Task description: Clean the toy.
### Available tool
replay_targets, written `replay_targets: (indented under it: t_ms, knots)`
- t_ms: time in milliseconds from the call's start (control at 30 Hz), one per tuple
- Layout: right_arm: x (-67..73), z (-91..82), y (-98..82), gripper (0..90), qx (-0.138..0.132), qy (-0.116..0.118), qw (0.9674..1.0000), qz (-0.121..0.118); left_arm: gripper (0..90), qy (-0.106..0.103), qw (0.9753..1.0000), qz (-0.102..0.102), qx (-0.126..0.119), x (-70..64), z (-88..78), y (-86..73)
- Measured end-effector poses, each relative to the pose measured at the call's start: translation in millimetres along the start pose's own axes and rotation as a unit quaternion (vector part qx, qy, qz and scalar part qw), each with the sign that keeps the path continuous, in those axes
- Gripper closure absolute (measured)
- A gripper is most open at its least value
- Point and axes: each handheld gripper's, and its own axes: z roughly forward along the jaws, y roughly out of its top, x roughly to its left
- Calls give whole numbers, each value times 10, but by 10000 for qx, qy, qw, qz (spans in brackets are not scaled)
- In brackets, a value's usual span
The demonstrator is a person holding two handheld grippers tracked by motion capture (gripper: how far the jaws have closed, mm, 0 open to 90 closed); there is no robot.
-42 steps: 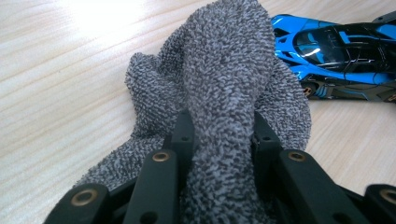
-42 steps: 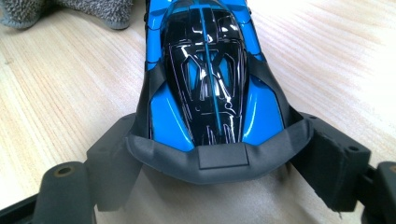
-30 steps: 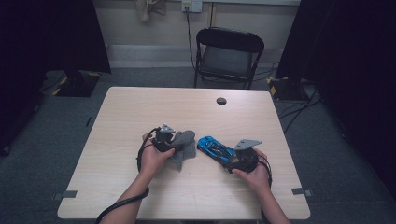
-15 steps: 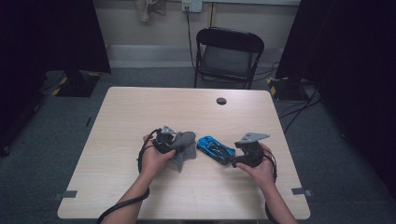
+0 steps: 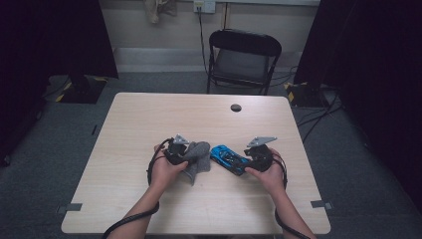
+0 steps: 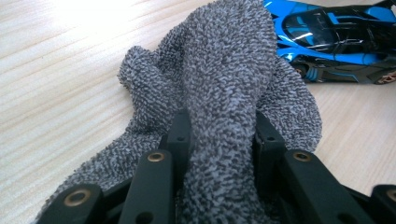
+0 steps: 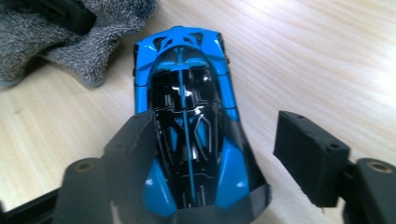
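Note:
A grey knitted cloth (image 5: pixel 196 159) lies near the middle of the wooden table (image 5: pixel 149 114), and my left gripper (image 5: pixel 186 152) is shut on a bunched fold of it. In the left gripper view both jaws of that gripper (image 6: pixel 218 126) pinch the cloth (image 6: pixel 224 70), with the blue and black toy car (image 6: pixel 336 37) just beyond. The car (image 5: pixel 228 158) rests on the table to the right of the cloth. My right gripper (image 7: pixel 219 135) straddles the car's (image 7: pixel 187 102) tail; its jaws have just been closing. One jaw is against the car and a gap shows at the other.
A small black round object (image 5: pixel 236 107) sits on the table's far side. A black folding chair (image 5: pixel 244 55) stands behind the table. Cables run across the floor at the right. Dark curtains flank the scene.
My right hand has shifted away from the near edge and levelled behind the car. The car, the cloth and the left hand have stayed put.

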Motion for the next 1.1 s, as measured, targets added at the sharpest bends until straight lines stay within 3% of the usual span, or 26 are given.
replay_targets:
  t_ms: [133,300,533,667,900,1100]
  knots:
    - [5,3,-28,372,0,148,9999,-33,674,-108,9999,-8,-6,-34,-22,-27]
    - [20,-14,-52,393,-51,133,9999,-67,680,-271,9996,53,-30,-143,-66,-36]
    - [3,-24,-61,405,-70,181,9998,-65,687,-696,9971,307,-36,-440,-148,-23]
    - [-1,-22,-57,407,-56,186,9998,-50,687,-923,9944,509,-55,-631,-167,2]
    - [-2,-17,-51,408,-41,199,9998,-22,686,-1340,9884,710,69,-989,33,22]
    - [-11,-22,-48,414,-6,231,9997,-27,682,-1491,9860,701,266,-1096,282,31]
